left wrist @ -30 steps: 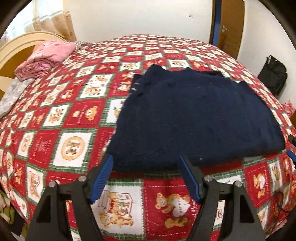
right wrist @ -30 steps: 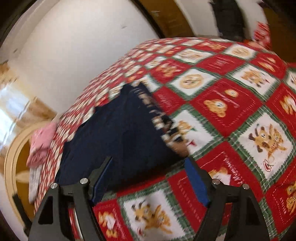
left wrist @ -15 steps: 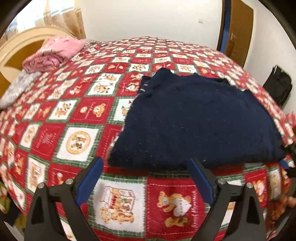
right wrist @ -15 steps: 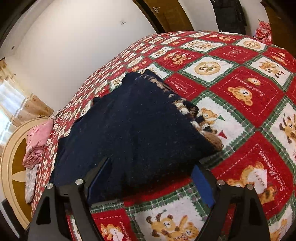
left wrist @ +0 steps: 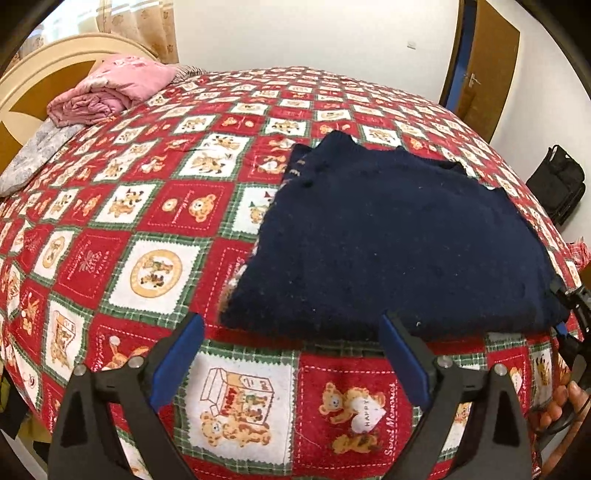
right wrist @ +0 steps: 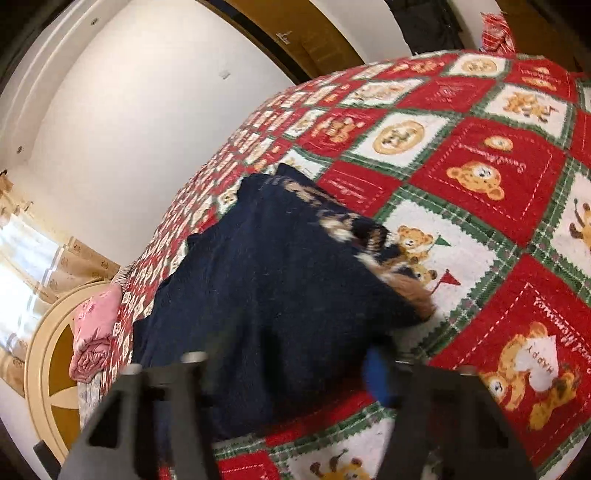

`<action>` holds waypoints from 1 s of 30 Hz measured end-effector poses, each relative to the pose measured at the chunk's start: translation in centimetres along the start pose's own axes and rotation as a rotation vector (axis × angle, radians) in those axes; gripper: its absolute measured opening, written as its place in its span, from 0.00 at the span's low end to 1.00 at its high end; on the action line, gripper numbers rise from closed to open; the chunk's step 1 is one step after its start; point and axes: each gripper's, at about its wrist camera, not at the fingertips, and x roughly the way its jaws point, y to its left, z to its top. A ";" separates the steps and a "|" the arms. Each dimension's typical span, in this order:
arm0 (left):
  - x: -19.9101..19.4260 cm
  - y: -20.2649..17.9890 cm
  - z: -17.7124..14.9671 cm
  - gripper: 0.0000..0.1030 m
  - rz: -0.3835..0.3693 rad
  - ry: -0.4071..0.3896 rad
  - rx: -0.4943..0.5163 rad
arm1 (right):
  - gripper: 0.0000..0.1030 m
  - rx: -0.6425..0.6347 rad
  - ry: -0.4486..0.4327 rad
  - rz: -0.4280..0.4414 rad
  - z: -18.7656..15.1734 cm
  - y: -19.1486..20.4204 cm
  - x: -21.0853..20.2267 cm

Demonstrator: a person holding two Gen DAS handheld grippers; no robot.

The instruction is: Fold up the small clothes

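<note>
Right tool (right wrist: pixel 295 373) now closing over the folded navy knitted sweater's (left wrist: pixel 399 240) near corner, evidently starting another fold; left tool (left wrist: pixel 291 354) has spread wide, empty, just short of its hem.

Pretty clearly someone's bedroom at home: a big bed under a red teddy-bear patchwork quilt (left wrist: pixel 155 221), a cream rounded wooden headboard (left wrist: pixel 44 70), a folded pink blanket (left wrist: pixel 110 88), beige patterned curtains (left wrist: pixel 147 26), a brown wooden door (left wrist: pixel 491 70).
</note>
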 end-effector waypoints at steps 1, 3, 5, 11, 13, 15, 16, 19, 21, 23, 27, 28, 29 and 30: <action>0.1 -0.1 0.0 0.94 0.000 0.004 0.006 | 0.45 0.003 -0.001 -0.002 0.0 -0.2 0.2; 0.2 -0.4 -0.1 0.94 -0.002 0.004 0.023 | 0.45 -0.024 -0.007 -0.010 -0.1 0.1 0.3; 0.4 -0.6 -0.1 0.94 0.006 0.004 0.037 | 0.45 -0.082 0.025 0.009 -0.5 1.1 0.6; 0.9 -0.5 -0.1 0.94 0.013 0.023 0.034 | 0.45 -0.012 0.010 0.039 -0.3 -0.1 0.6; 1.0 -0.5 0.0 0.94 0.027 0.025 0.042 | 0.45 0.086 -0.005 0.089 0.2 -1.5 0.8; 1.0 -0.6 0.0 0.94 0.032 0.025 0.045 | 0.45 0.073 0.005 0.072 0.5 -1.1 1.1; 1.0 -0.6 0.0 0.94 0.032 0.025 0.042 | 0.45 0.052 0.009 0.060 0.7 -0.5 1.4; 1.0 -1.0 -0.1 0.94 0.031 0.029 0.053 | 0.45 0.050 0.025 0.080 1.1 0.3 2.3; 0.9 -1.3 -0.1 0.94 0.050 0.021 0.078 | 0.47 0.013 0.033 0.084 1.2 1.2 2.7; 0.7 -1.4 0.0 0.94 0.067 0.010 0.096 | 0.47 -0.049 0.039 0.052 0.8 1.8 2.5; 0.6 -1.0 0.2 0.94 0.058 0.009 0.084 | 0.43 0.002 0.032 0.066 0.8 0.1 2.3; 0.7 -0.9 0.2 0.94 0.052 0.011 0.078 | 0.43 0.012 0.033 0.075 0.9 -0.1 2.3; 0.7 -1.0 0.3 0.94 0.049 0.014 0.076 | 0.43 0.022 0.037 0.081 1.0 -0.2 2.3; 0.8 -1.0 0.4 0.94 0.046 0.015 0.077 | 0.43 0.030 0.044 0.084 1.1 -0.3 2.2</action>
